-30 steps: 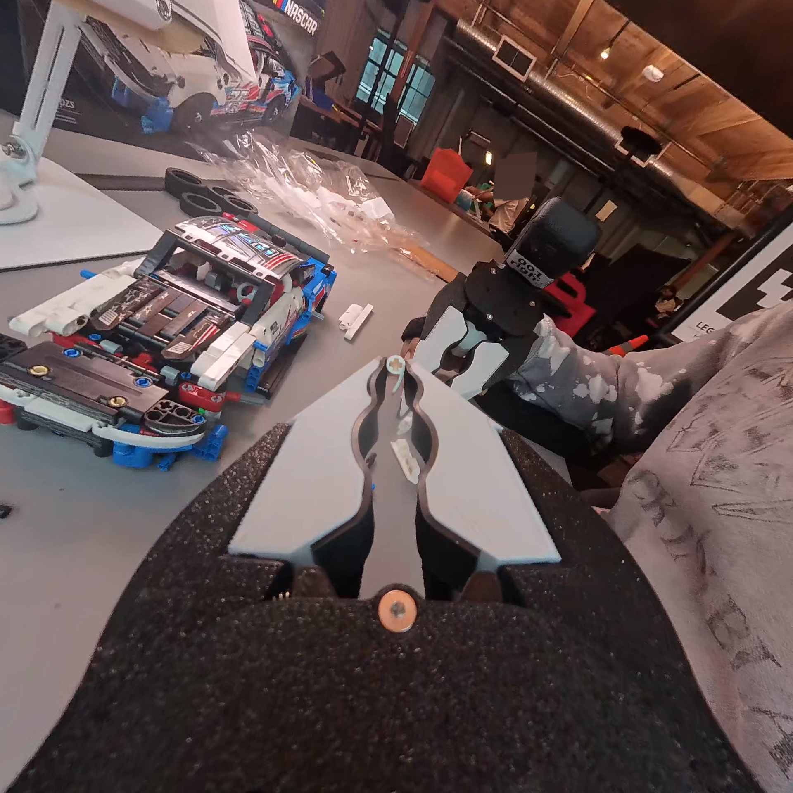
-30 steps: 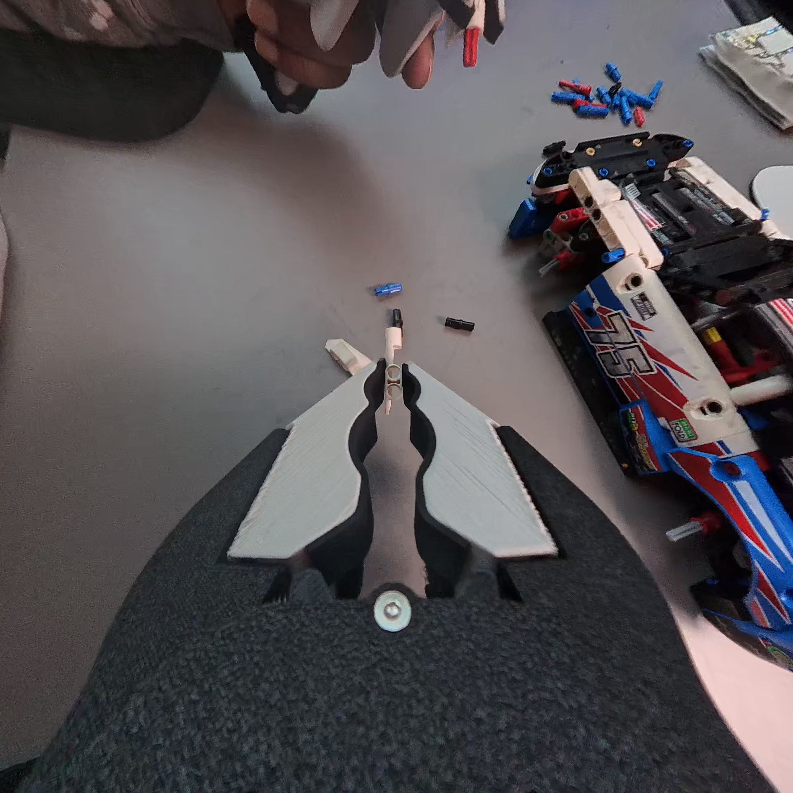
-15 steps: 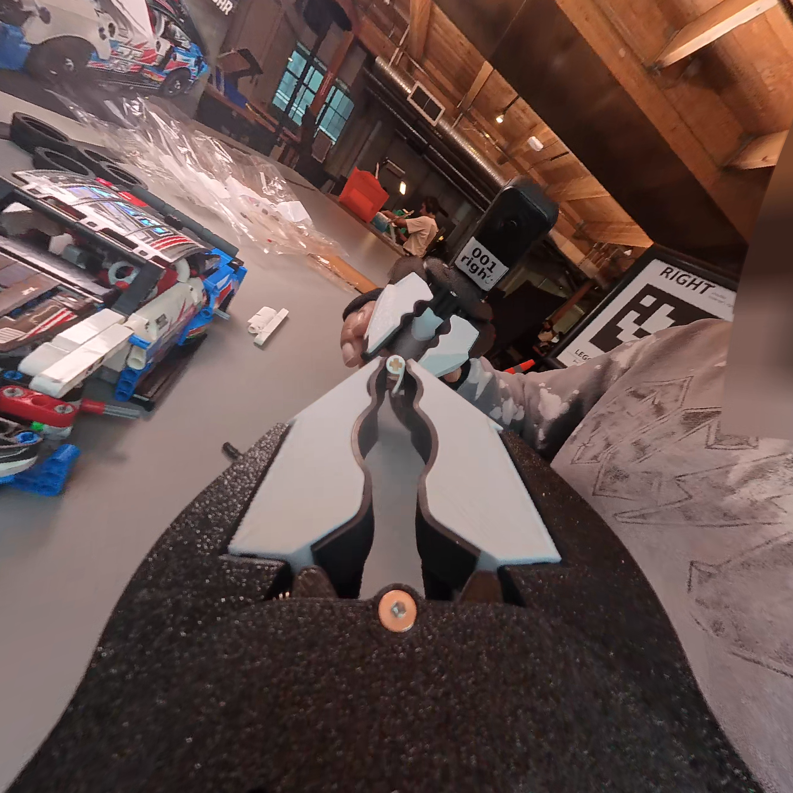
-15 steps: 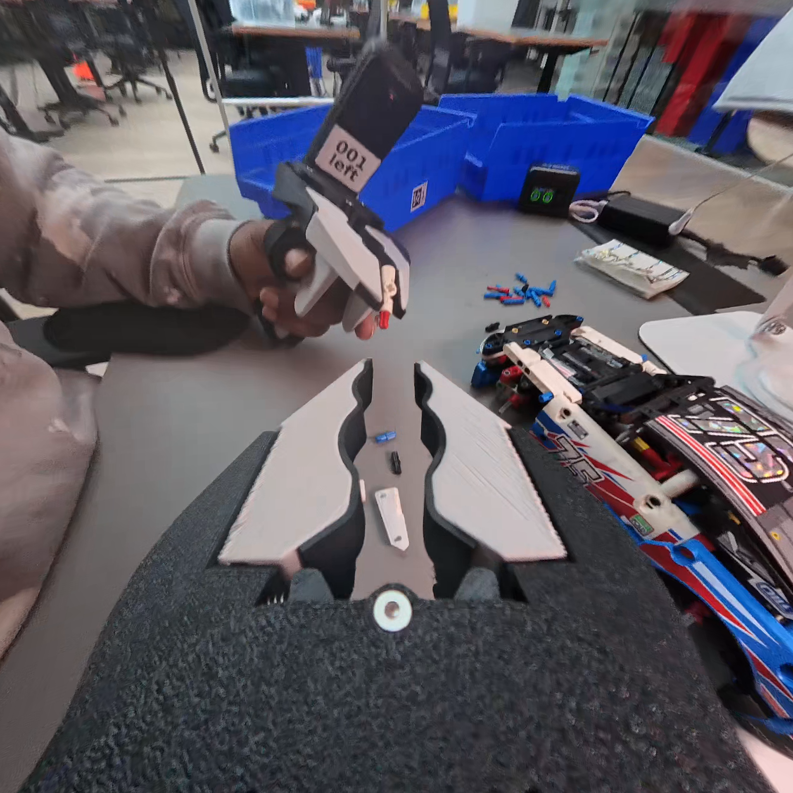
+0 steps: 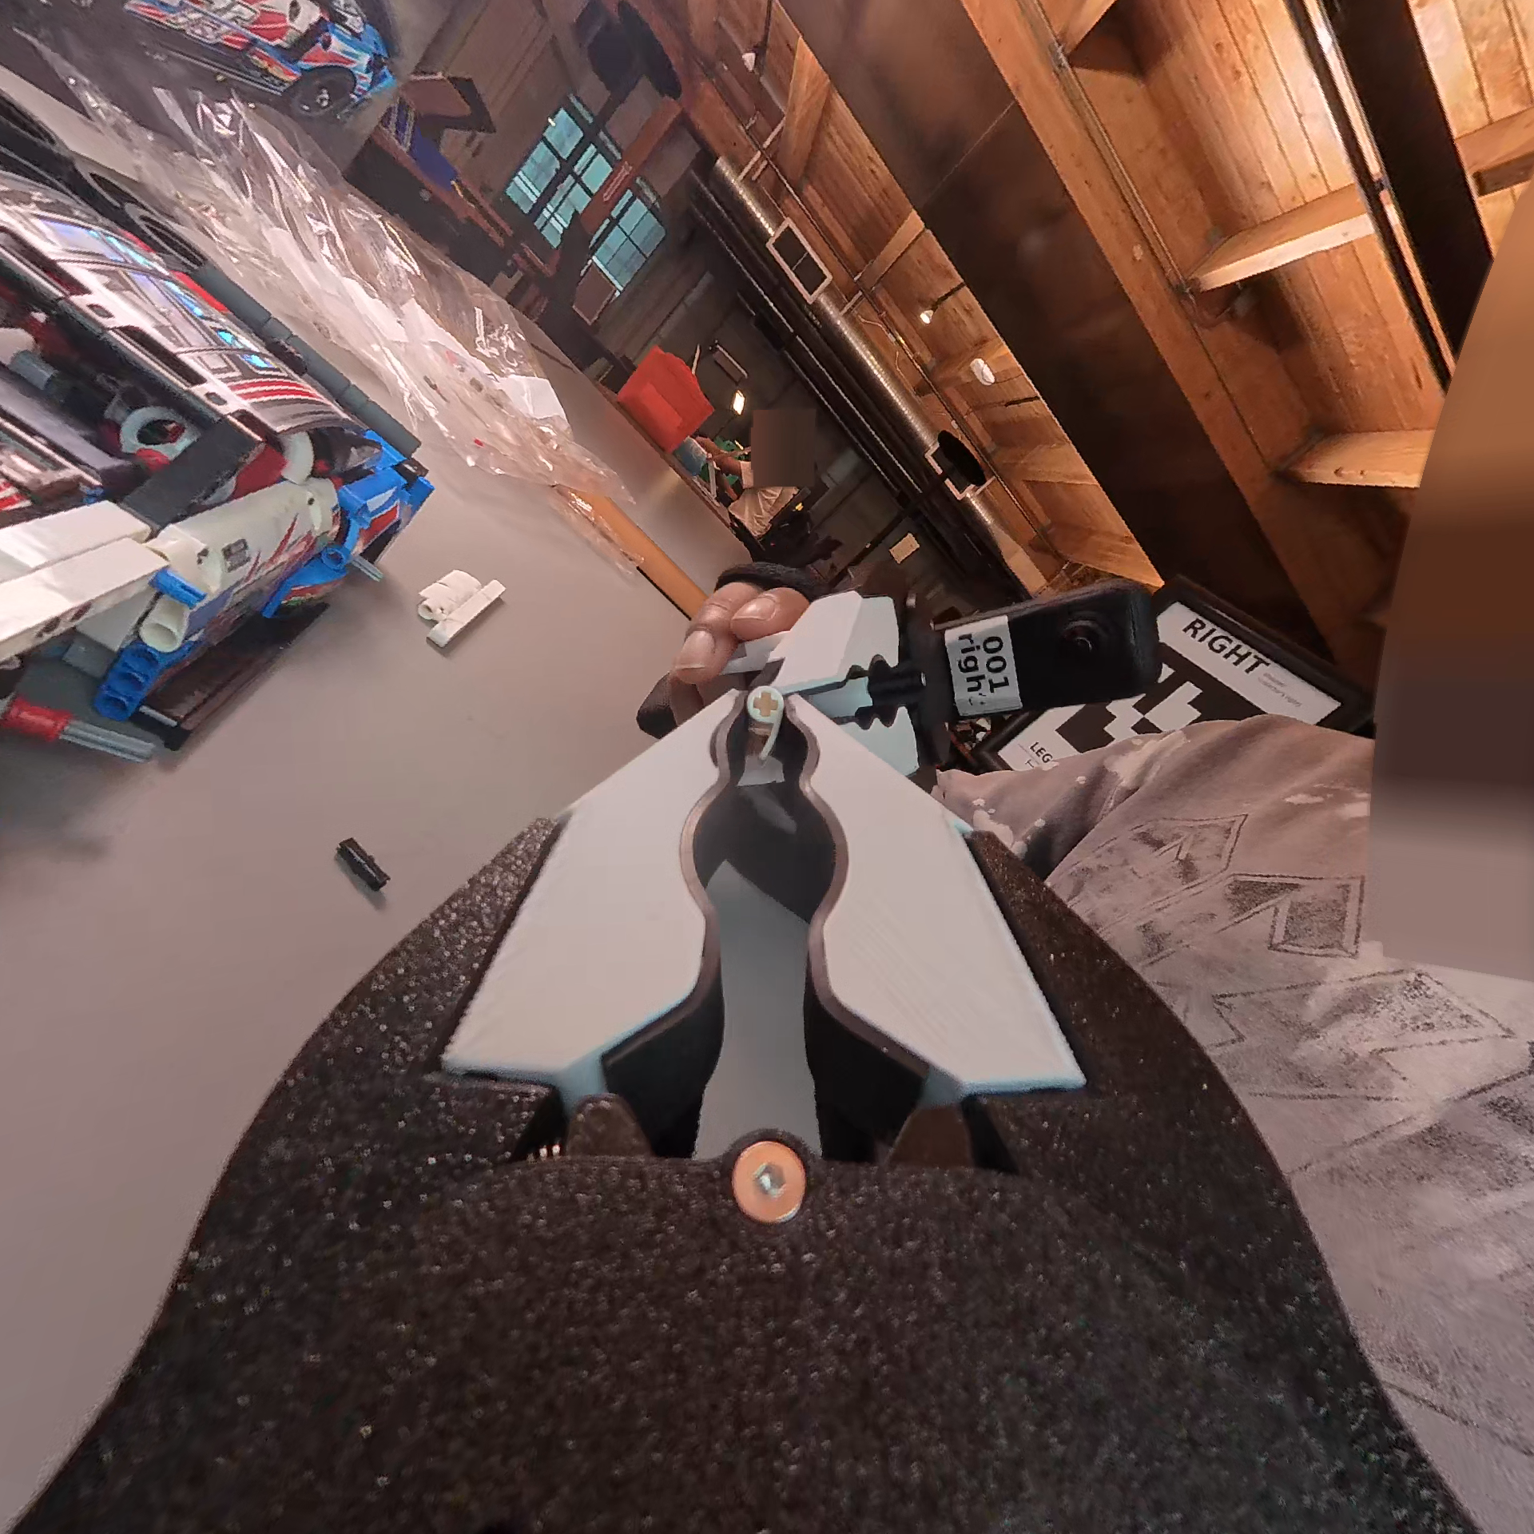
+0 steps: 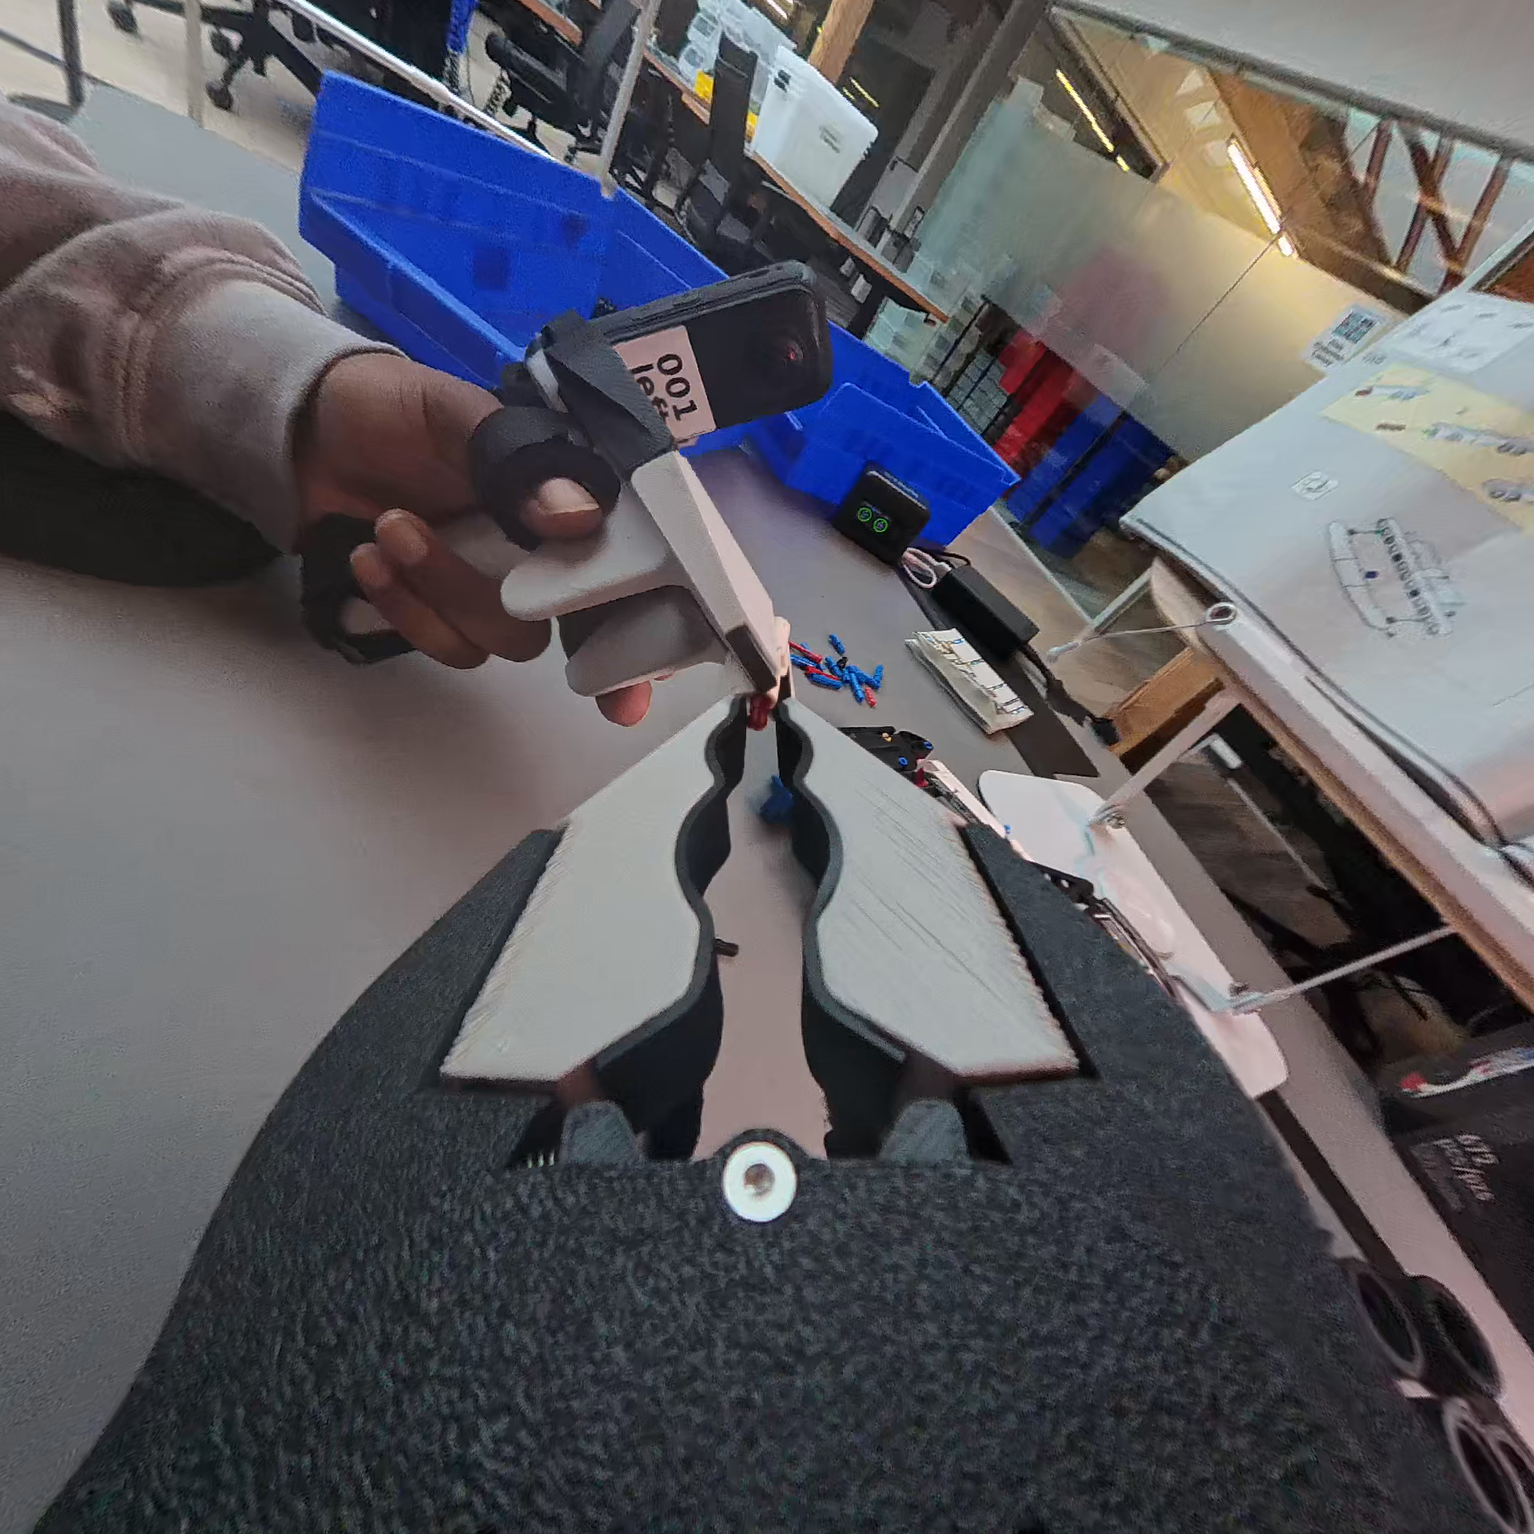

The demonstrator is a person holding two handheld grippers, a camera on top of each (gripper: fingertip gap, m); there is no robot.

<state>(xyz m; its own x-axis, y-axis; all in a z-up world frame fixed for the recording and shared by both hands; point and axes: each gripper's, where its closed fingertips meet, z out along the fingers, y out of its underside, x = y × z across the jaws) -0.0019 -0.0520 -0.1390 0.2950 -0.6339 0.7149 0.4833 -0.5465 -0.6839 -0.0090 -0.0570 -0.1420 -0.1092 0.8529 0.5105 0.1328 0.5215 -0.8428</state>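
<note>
Since a moment ago both grippers have lifted off the grey table (image 5: 207, 955) and met. The left gripper (image 5: 762, 720) pinches a white pin piece (image 5: 764, 705); the right gripper (image 6: 759, 715), nearly closed, seems to nip its red end (image 6: 757, 712). Keep both aligned and steady.

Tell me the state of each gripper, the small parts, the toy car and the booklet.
left gripper, shut on the white connector
white connector, clamped at its tips
right gripper, nearly closed around the red pin; contact unclear
red pin, at the left gripper's tip, between the right gripper's tips
toy car, partly built
black pin, lying loose on the table
instruction booklet, open on a stand
</note>
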